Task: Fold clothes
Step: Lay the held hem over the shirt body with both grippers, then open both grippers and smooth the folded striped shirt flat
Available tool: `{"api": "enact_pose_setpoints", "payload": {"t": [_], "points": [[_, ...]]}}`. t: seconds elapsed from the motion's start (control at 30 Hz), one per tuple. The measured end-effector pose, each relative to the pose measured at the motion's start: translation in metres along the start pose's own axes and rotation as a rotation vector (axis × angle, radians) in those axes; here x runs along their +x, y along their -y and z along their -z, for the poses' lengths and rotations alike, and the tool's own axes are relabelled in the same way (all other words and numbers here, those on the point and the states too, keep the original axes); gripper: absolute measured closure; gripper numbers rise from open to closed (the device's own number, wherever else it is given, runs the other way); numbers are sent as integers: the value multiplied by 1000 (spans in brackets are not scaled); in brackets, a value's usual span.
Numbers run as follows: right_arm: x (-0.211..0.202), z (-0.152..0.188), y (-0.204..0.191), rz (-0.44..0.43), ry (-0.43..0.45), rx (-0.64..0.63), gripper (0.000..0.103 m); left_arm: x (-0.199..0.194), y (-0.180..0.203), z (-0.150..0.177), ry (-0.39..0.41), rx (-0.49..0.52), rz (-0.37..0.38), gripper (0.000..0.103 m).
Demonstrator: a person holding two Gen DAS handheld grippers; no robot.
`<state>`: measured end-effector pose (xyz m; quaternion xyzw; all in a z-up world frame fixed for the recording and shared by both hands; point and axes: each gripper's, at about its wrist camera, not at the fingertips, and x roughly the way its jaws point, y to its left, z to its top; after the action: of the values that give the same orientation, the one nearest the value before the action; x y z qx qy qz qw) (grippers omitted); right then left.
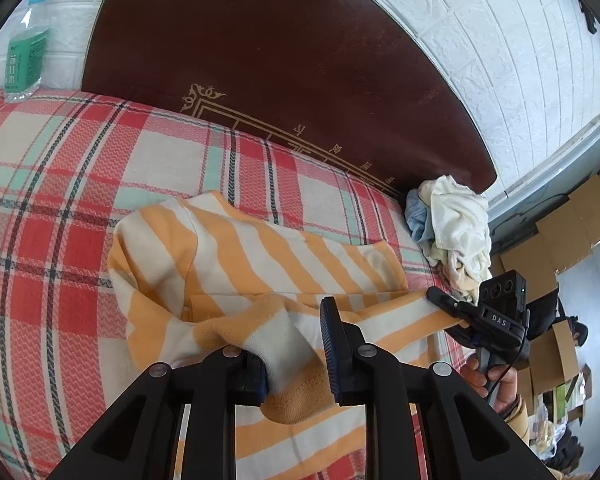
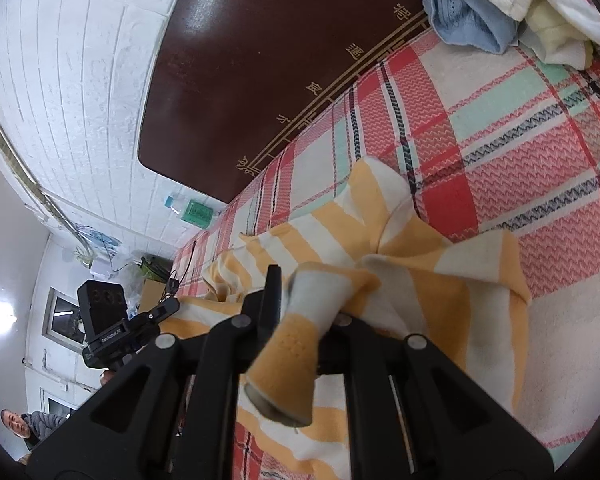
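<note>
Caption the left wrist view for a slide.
Left gripper with the orange-striped garment between its fingers over a plaid bedspread; right gripper pinches its far edge.

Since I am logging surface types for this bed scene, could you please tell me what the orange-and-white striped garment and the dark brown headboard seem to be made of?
Orange-and-white striped garment: looks like soft knit, probably cotton jersey, matte; it drapes, wrinkles and shows a stitched hem.
Dark brown headboard: looks like smooth, glossy leatherette or lacquered wood, hard to say which; it reflects light and carries gold printed trim.

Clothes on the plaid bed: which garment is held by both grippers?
The orange-and-white striped garment, spread out mid-bed. The crumpled white, blue and cream clothes lie untouched near the dark headboard.
</note>
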<state>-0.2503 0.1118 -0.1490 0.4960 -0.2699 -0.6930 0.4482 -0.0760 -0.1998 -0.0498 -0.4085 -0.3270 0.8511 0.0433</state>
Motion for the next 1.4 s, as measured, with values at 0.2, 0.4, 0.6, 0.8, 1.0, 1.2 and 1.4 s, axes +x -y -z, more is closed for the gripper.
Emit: {"api": "enact_pose_setpoints", "payload": {"t": [0.2, 0.4, 0.6, 0.8, 1.0, 1.2, 1.4], "points": [[3, -2, 4, 6, -9, 12, 90, 2, -7, -3, -8, -23, 0, 83], [-12, 1, -5, -13, 7, -20, 43, 5, -12, -5, -14, -31, 0, 83], [-18, 22, -20, -13, -40, -96, 43, 10, -15, -7, -19, -41, 3, 83], [11, 40, -15, 84, -114, -127, 43, 11, -19, -7, -25, -45, 5, 83], [25, 32, -15, 70, -101, -146, 90, 10, -21, -9, -27, -54, 16, 79], [22, 12, -26, 27, -85, -142, 90, 10, -26, -16, -15, -79, 26, 79], [32, 54, -51, 12, -212, -257, 41, 11, -28, -14, -18, -64, 7, 79]]}}
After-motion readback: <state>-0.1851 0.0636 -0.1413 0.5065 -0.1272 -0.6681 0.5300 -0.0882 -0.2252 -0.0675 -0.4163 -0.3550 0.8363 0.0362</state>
